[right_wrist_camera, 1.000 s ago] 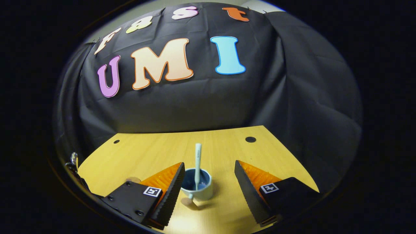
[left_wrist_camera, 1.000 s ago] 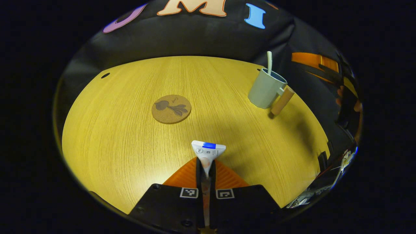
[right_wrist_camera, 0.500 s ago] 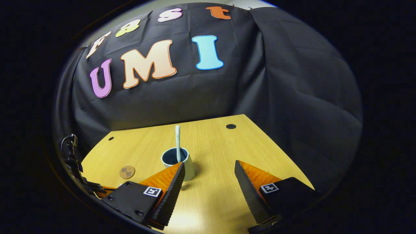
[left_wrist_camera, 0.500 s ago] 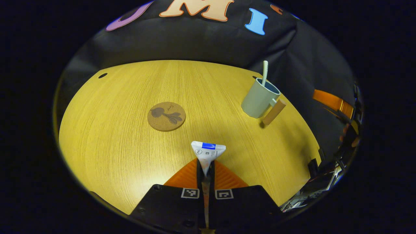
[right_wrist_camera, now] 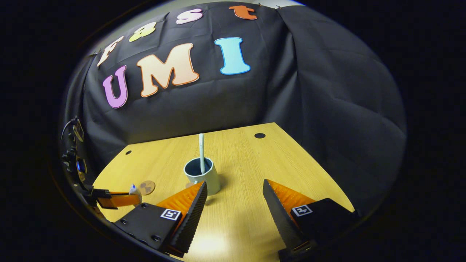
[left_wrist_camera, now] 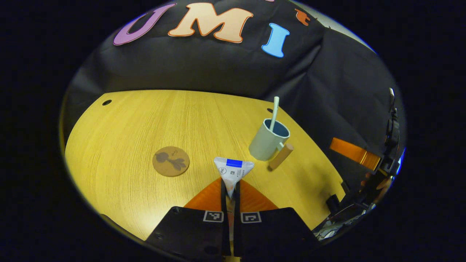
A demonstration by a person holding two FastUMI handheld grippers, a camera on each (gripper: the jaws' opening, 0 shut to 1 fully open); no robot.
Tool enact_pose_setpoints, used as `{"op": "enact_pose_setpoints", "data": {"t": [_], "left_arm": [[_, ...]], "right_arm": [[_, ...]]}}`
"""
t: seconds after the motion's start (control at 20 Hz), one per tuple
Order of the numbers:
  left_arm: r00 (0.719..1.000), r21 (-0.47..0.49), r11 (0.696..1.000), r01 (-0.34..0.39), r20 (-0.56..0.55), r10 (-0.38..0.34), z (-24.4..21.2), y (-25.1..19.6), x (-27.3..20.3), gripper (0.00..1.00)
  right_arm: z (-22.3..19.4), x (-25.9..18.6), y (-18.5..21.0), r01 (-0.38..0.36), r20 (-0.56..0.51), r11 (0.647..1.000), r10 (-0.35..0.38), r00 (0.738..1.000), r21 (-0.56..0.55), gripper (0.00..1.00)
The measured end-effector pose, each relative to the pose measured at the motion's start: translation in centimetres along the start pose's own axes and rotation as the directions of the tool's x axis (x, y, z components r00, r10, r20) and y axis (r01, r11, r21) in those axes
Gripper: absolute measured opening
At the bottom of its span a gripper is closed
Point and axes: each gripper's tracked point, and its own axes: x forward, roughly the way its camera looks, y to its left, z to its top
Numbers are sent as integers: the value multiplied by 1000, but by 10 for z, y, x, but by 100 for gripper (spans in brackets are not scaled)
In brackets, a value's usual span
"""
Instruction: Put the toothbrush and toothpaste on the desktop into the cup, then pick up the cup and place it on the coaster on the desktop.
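**A:** Toothpaste (left_wrist_camera: 233, 171) is clamped between the closed fingers of the left gripper (left_wrist_camera: 230, 191), tail end up, held above the desktop (left_wrist_camera: 120, 131). Over the last second the cup (left_wrist_camera: 267, 142) has slid from about two o'clock, far off, to roughly one o'clock and much nearer in the left gripper view, so the tube is being carried toward it.

**B:** And the toothbrush (right_wrist_camera: 201, 151)?

**A:** Already standing in the cup, handle poking up past the rim. The right gripper (right_wrist_camera: 235, 203) has its jaws spread wide with nothing between them; a second ago the cup sat between its fingers, now it stands clear, beyond them at eleven o'clock. I'd judge it let the brush go and backed away.

**B:** So what's left?

**A:** Dropping the tube in, then lifting the cup to the coaster (left_wrist_camera: 170, 161), which lies bare at ten o'clock from the tube.

**B:** Any brand on the tube?

**A:** A blue band and a small round logo with some tiny print, too small to read. The coaster bears a dark plant-like drawing, with a scribble I can't make out.
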Motion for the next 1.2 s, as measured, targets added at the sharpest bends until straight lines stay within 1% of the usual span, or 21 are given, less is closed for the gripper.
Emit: {"op": "enact_pose_setpoints", "data": {"t": [0.4, 0.45, 0.5, 0.65, 0.75, 0.8, 0.95, 1.2], "left_arm": [[996, 39, 999, 35, 75, -37, 47, -29, 13, 3], [995, 43, 998, 42, 89, -45, 55, -34, 15, 5], [994, 46, 998, 50, 99, -54, 62, -39, 18, 3], [987, 52, 996, 70, 140, -77, 87, -54, 26, 3], [981, 51, 995, 81, 172, -89, 105, -62, 32, 5], [978, 51, 995, 88, 184, -96, 113, -67, 36, 3], [971, 60, 993, 103, 211, -113, 135, -79, 48, 2], [958, 63, 989, 131, 247, -143, 161, -100, 75, 2]], "right_arm": [[-10, -19, -7, -13, -10, 1000, 13, 1000, -11, 94], [-13, -21, -9, -11, -13, 1000, 11, 1000, -8, 94], [-16, -24, -12, -10, -18, 1000, 10, 1000, -4, 94], [-24, -34, -15, -10, -35, 1000, 11, 999, 23, 95], [-28, -40, -18, -13, -37, 1000, 14, 999, 24, 95], [-30, -42, -19, -13, -40, 1000, 14, 999, 21, 95], [-34, -49, -26, -13, -49, 1000, 14, 999, 21, 95], [-46, -55, -42, 2, -73, 1000, 0, 997, 30, 95]]}}
